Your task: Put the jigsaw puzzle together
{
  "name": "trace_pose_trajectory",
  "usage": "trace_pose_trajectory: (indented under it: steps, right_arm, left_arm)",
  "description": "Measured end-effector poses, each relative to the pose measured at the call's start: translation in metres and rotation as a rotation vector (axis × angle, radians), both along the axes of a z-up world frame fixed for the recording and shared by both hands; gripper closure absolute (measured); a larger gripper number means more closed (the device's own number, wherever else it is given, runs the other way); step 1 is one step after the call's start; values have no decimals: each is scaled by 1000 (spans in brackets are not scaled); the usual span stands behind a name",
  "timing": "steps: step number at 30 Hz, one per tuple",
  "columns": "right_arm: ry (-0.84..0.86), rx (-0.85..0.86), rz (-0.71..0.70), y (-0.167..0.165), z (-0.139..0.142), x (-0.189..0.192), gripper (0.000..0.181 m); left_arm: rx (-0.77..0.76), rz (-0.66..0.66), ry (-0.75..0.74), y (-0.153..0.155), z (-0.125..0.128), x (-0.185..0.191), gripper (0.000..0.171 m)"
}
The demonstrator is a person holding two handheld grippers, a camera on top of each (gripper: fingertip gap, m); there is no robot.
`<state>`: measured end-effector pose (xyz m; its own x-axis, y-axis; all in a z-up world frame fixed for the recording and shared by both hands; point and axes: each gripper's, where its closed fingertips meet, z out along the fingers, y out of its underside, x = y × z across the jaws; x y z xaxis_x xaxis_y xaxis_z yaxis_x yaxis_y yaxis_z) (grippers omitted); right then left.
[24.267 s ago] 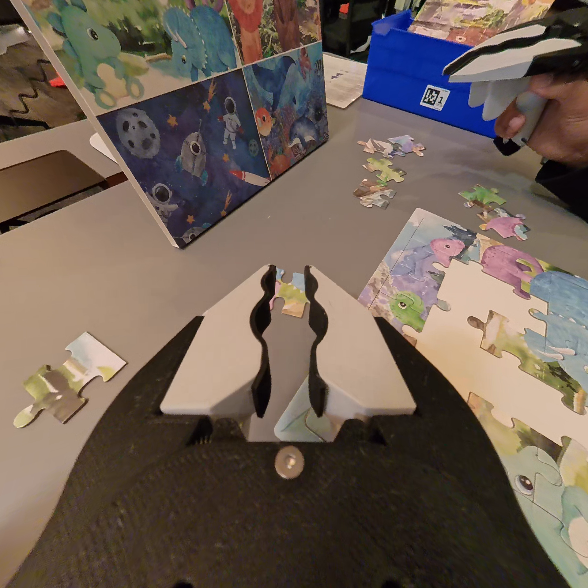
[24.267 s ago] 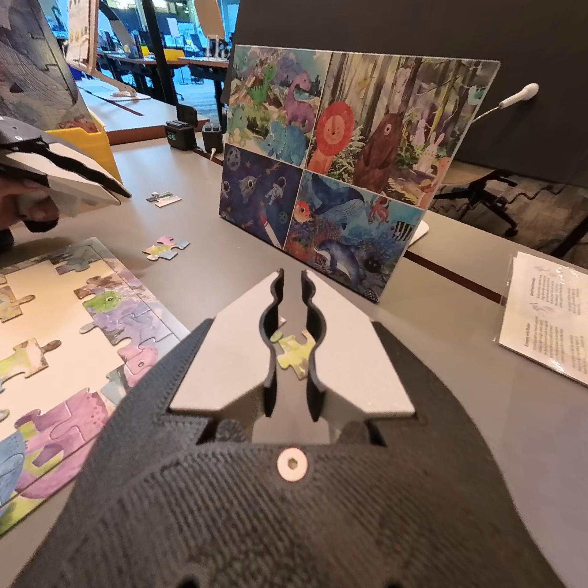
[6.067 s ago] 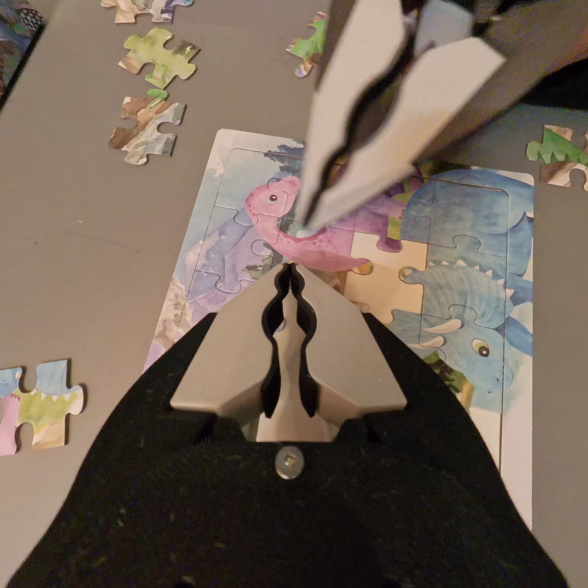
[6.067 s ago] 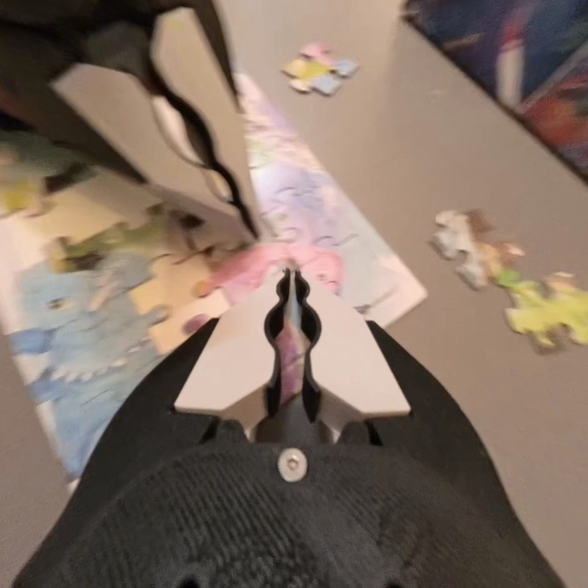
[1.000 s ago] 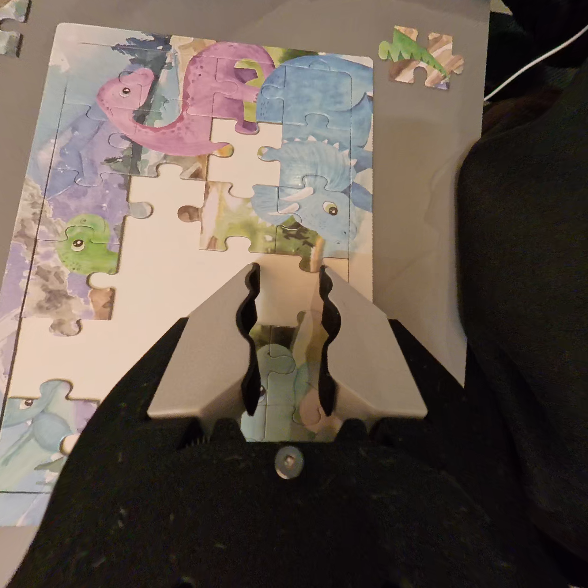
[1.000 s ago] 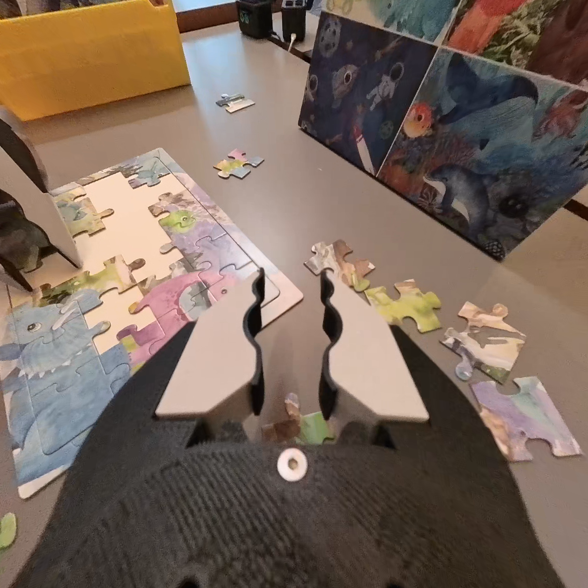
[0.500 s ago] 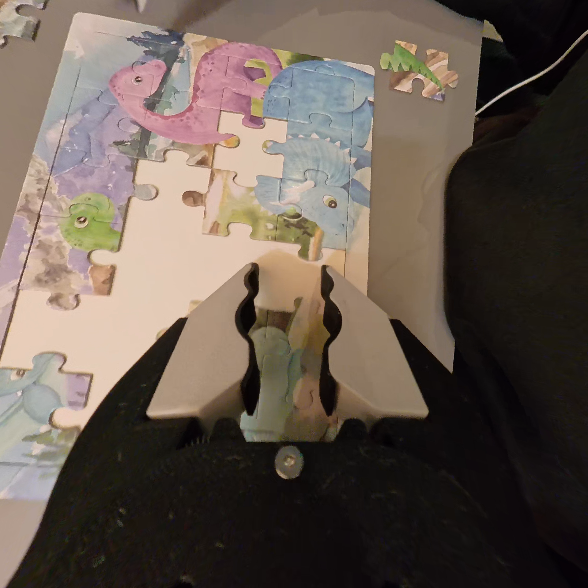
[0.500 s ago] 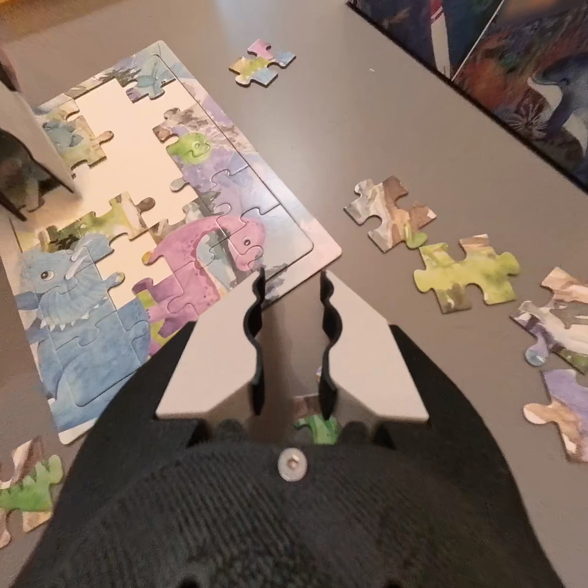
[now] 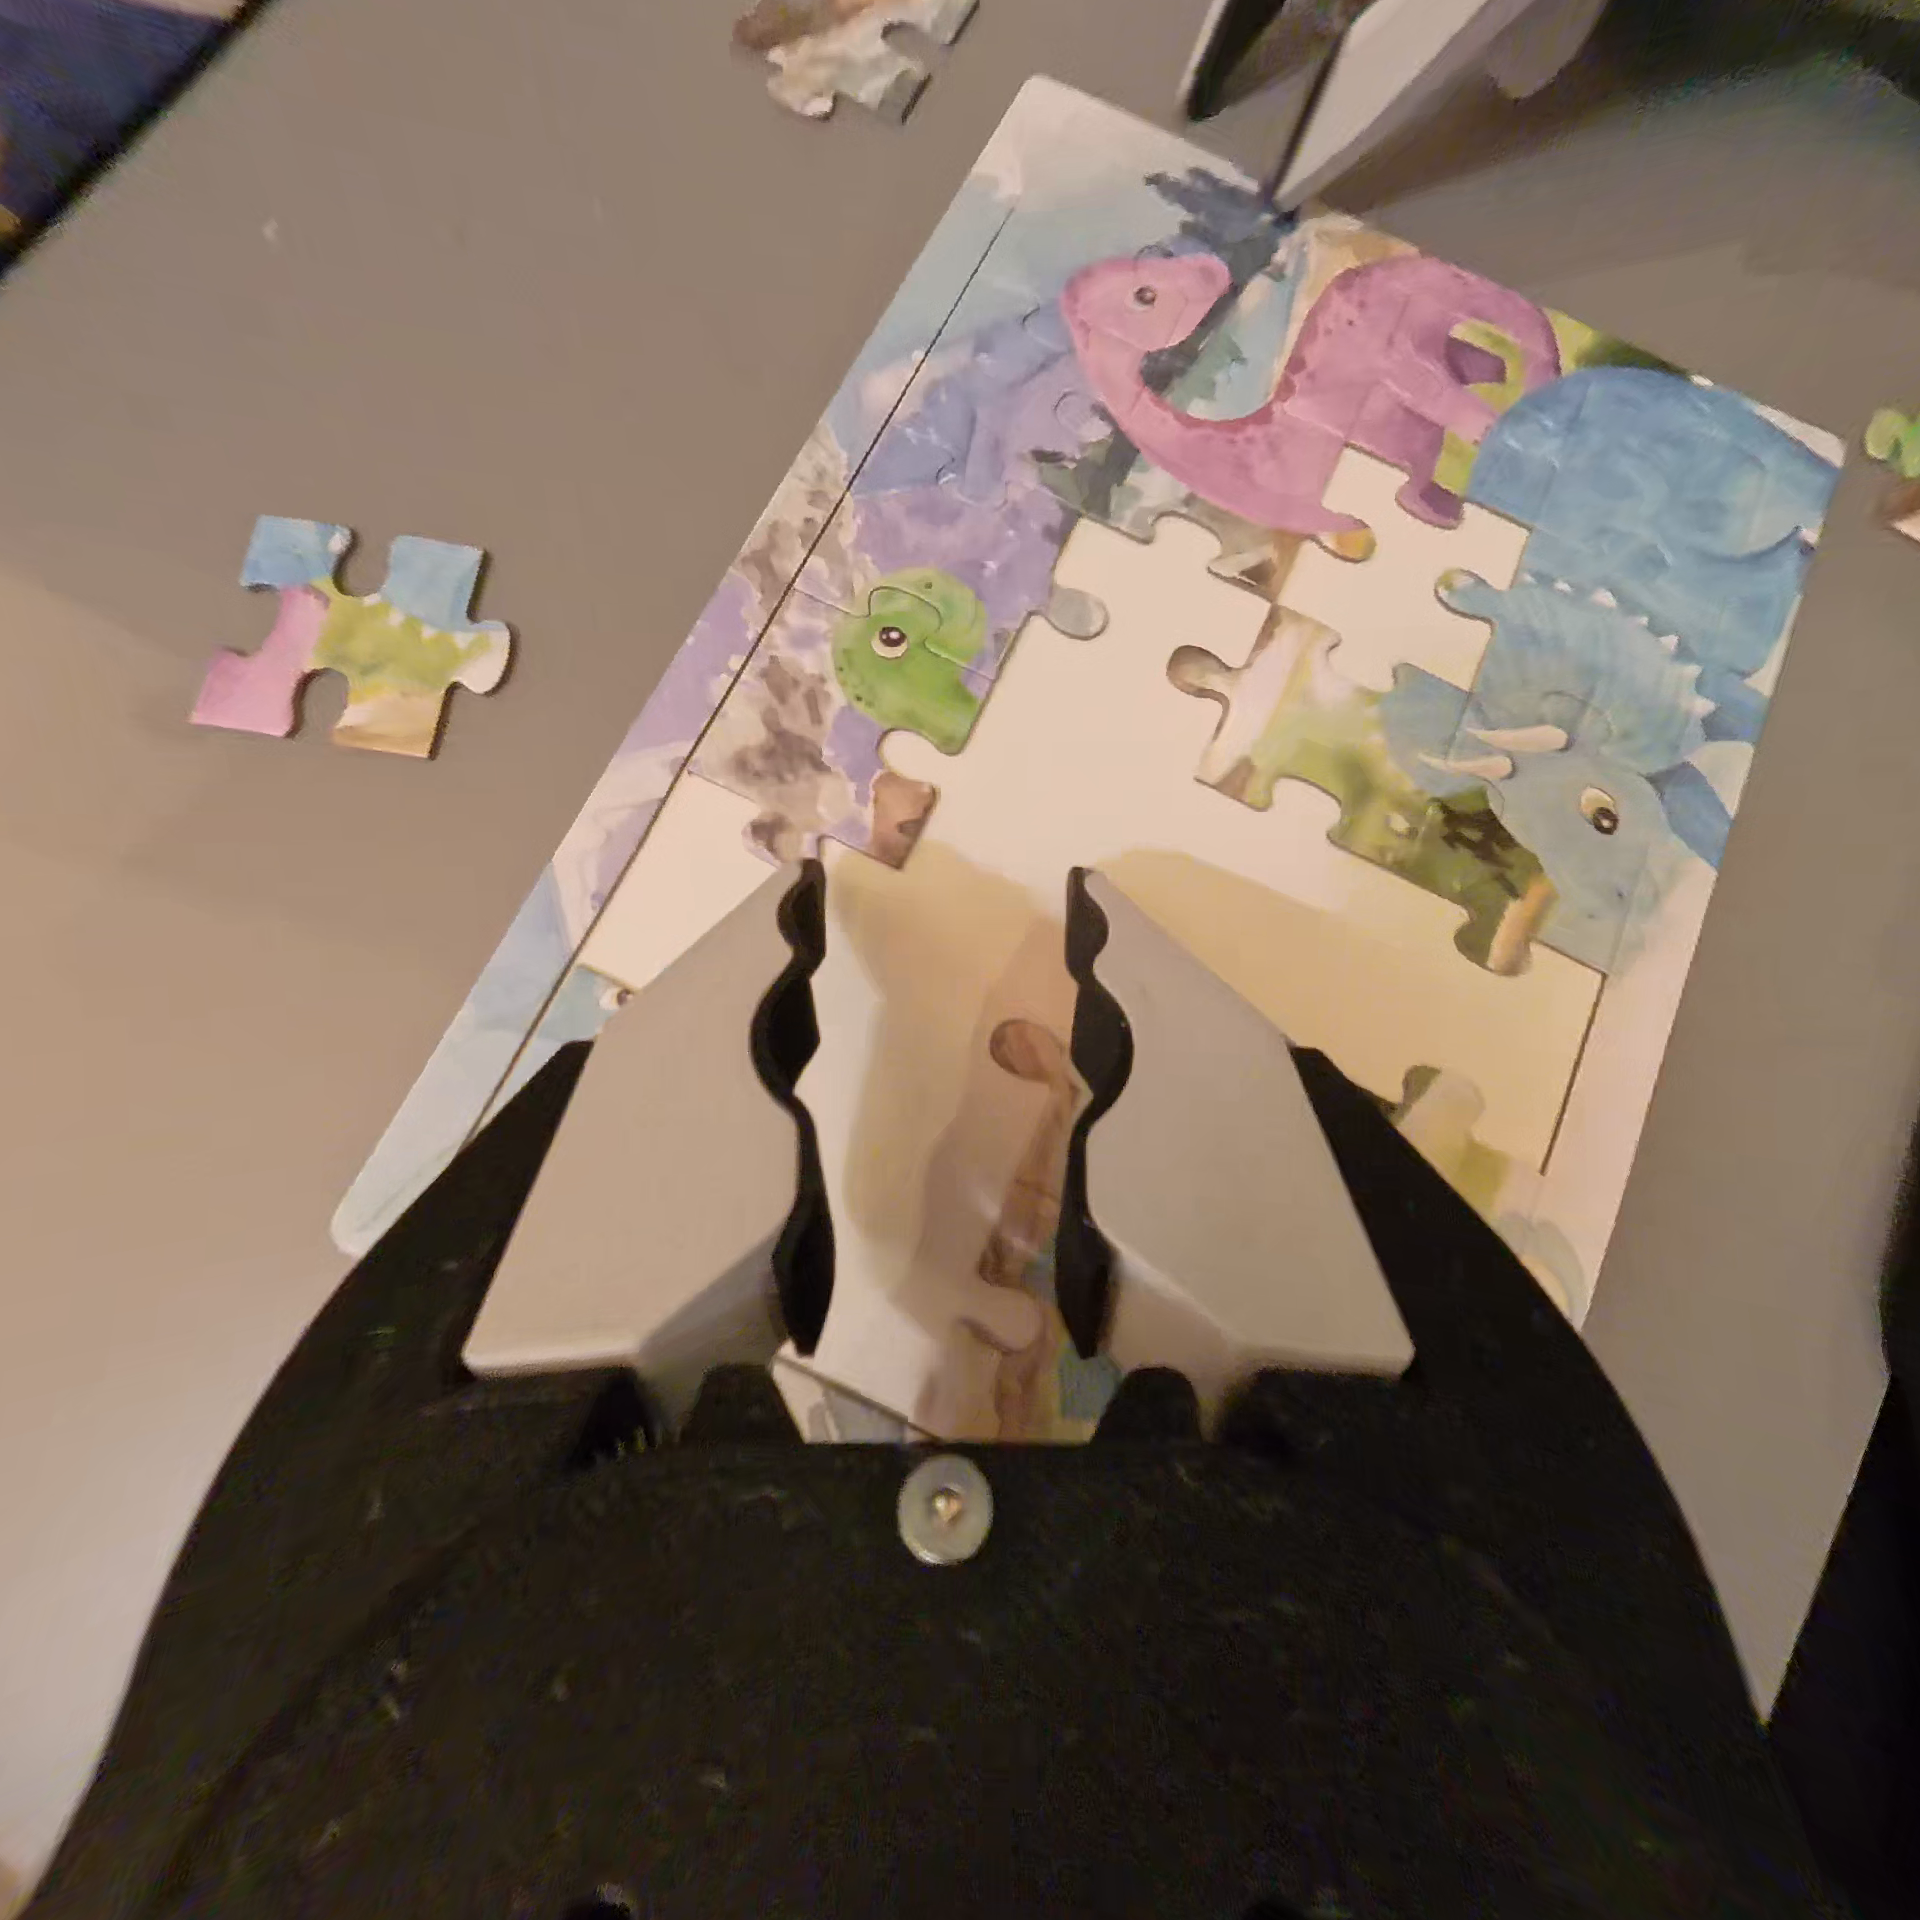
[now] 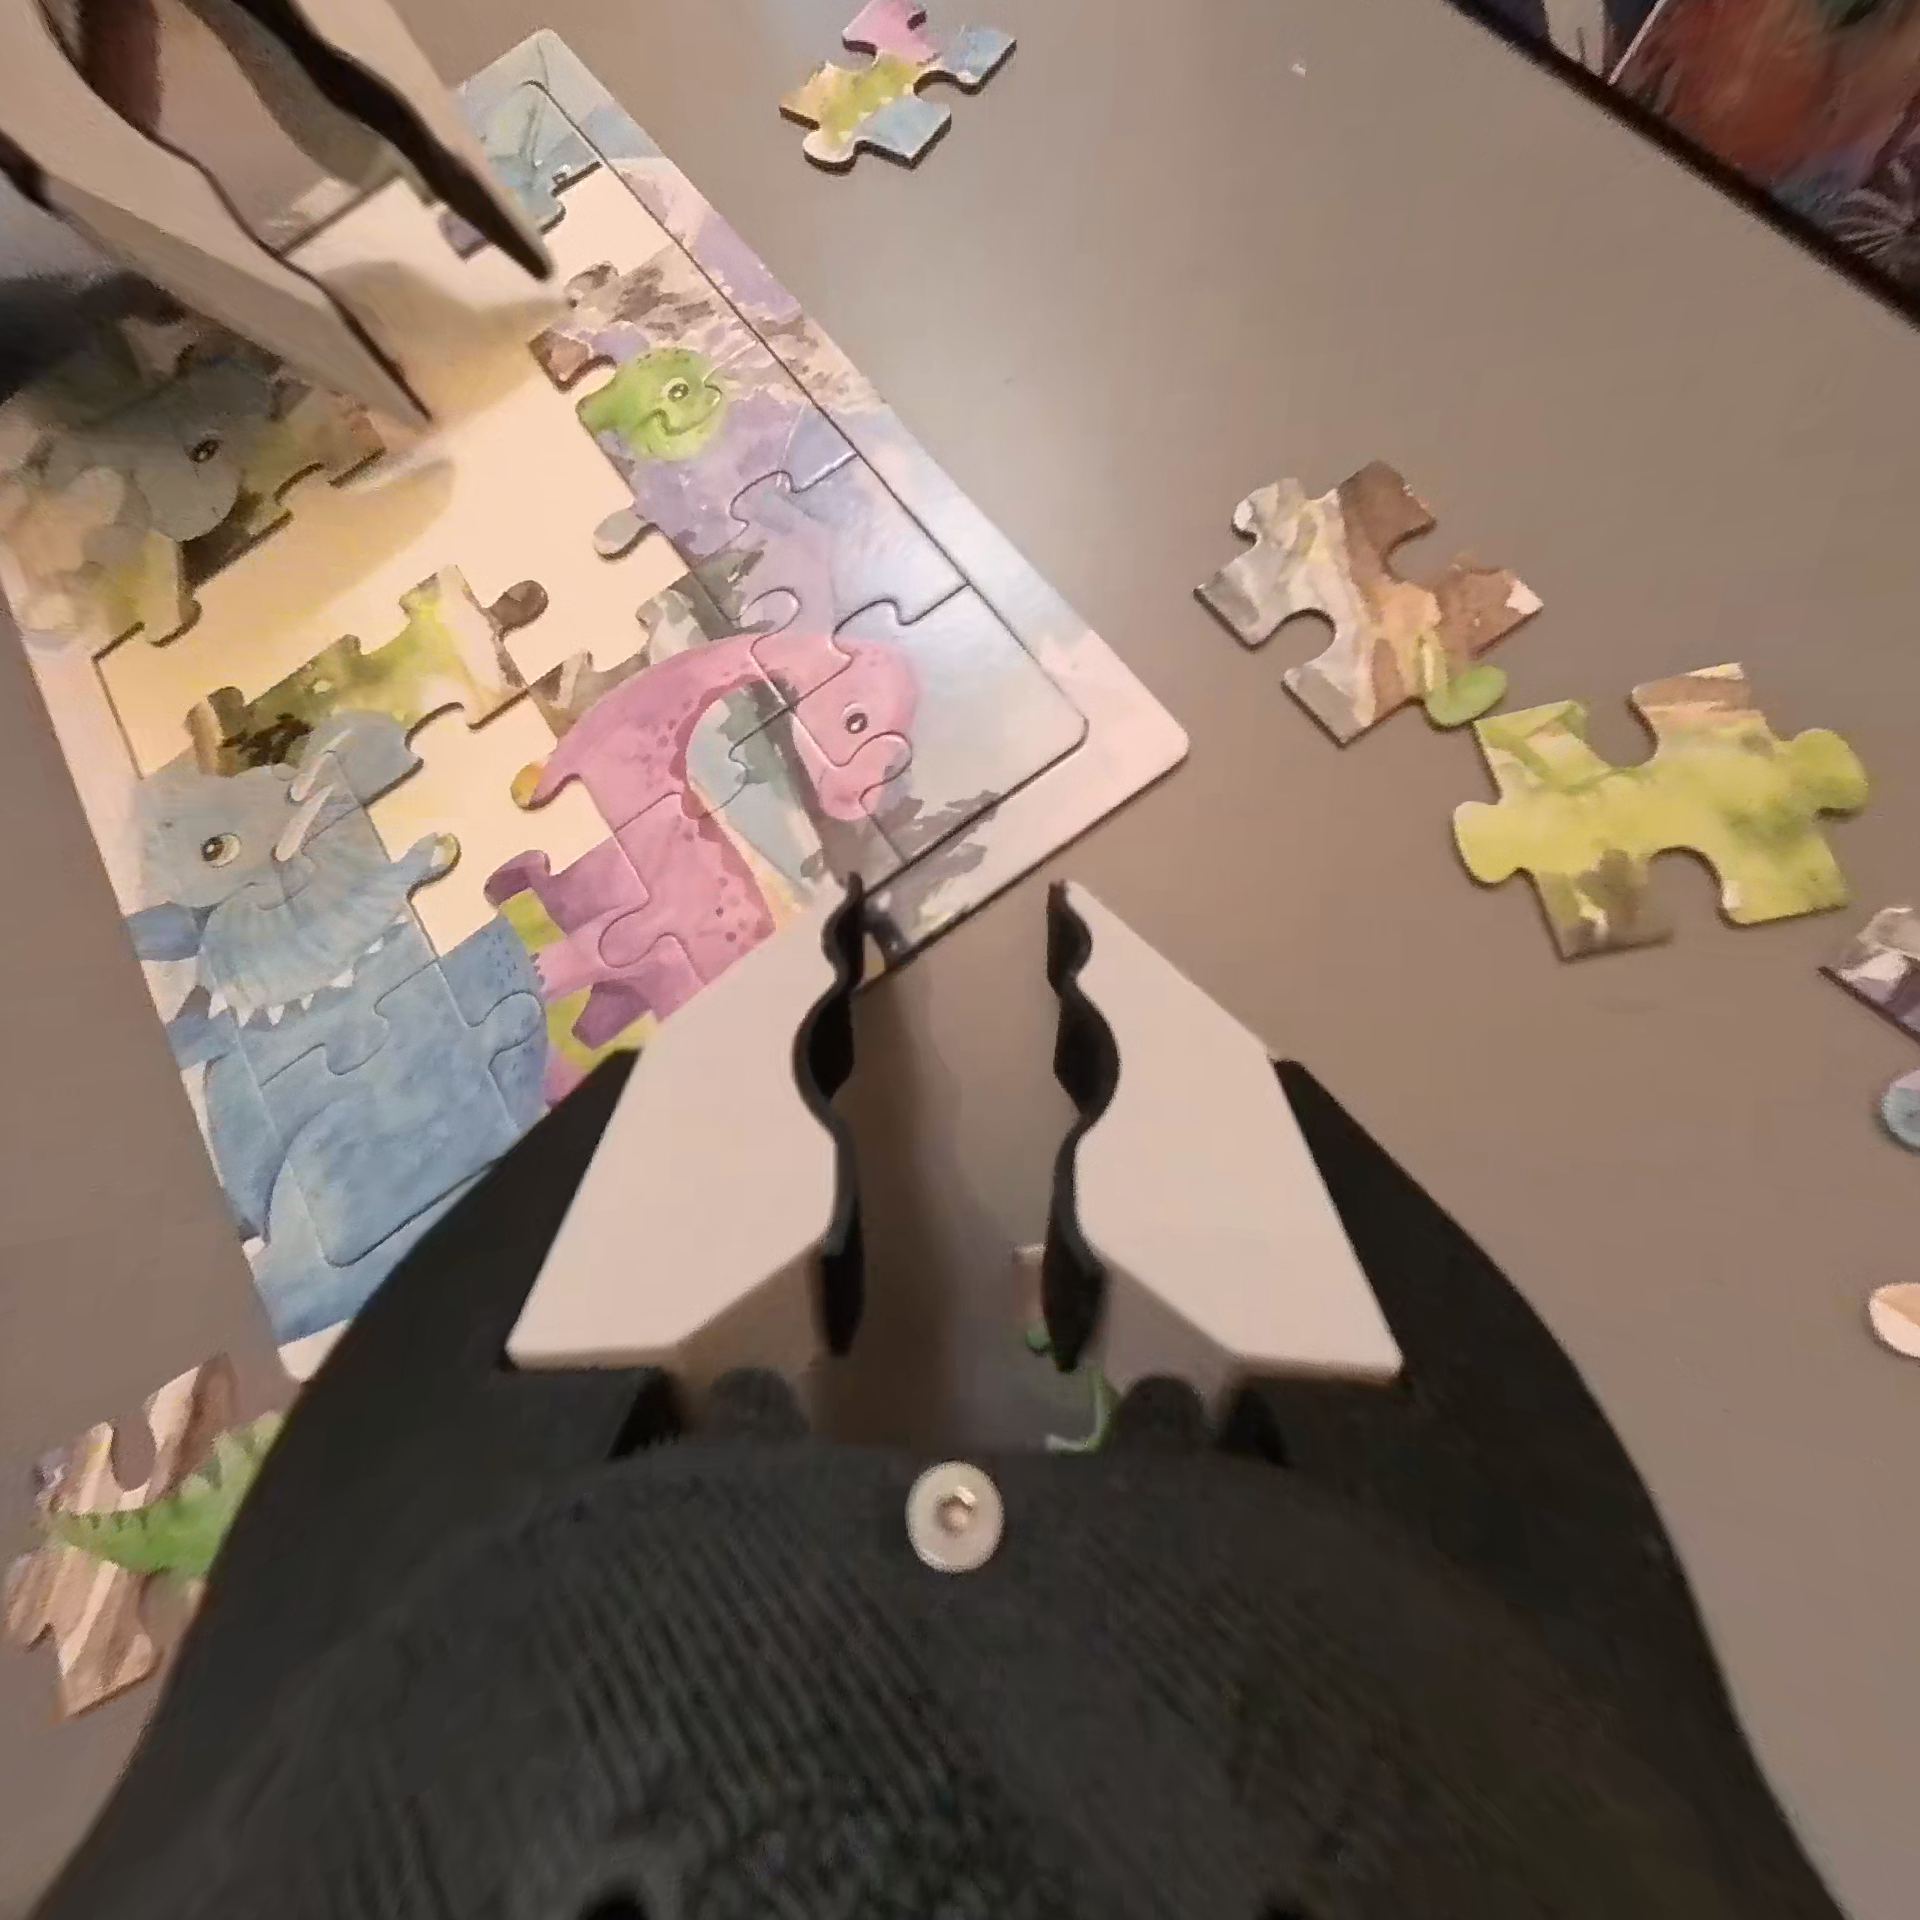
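Plain grey worktop point(image 9: 436, 312) under pretty dim light, with a half-finished cardboard dinosaur jigsaw puzzle in a white tray point(image 9: 1226, 623) lying flat on it. Going left to right in the left wrist view: a loose pink, green and blue puzzle piece point(image 9: 353, 639) sits well apart from the tray on the left, then the tray itself with the green, pink and blue dinos filled in and a big bare cream patch in the middle. The left hand-held gripper point(image 9: 943, 883) hovers over that bare patch with its jaws wide apart and nothing gripped. Over in the right wrist view the right hand-held gripper point(image 10: 951, 896) is spread wide too and empty, sitting just past the tray's near corner. To its right lie a brown-grey loose piece point(image 10: 1361, 603) and a lime green loose piece point(image 10: 1662, 810), nearly touching each other.
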<state>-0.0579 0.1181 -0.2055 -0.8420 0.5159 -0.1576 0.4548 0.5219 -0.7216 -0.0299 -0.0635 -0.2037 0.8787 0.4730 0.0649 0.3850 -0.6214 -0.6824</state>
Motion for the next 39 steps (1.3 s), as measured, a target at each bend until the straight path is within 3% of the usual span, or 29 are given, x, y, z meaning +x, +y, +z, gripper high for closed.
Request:
trace_pose_trajectory:
  steps: [7, 29, 39]
  right_arm:
    - [-55, -61, 43, -5, 2, 11, 144]
    - [-10, -31, 51, -5, 0, 10, 147]
    - [-17, -23, 61, -3, 1, 14, 155]
  left_arm:
    - [13, 19, -26, 4, -5, -7, 125]
    - [-24, 15, 18, 1, -6, -15, 135]
    - [-35, 0, 13, 5, -7, -29, 130]
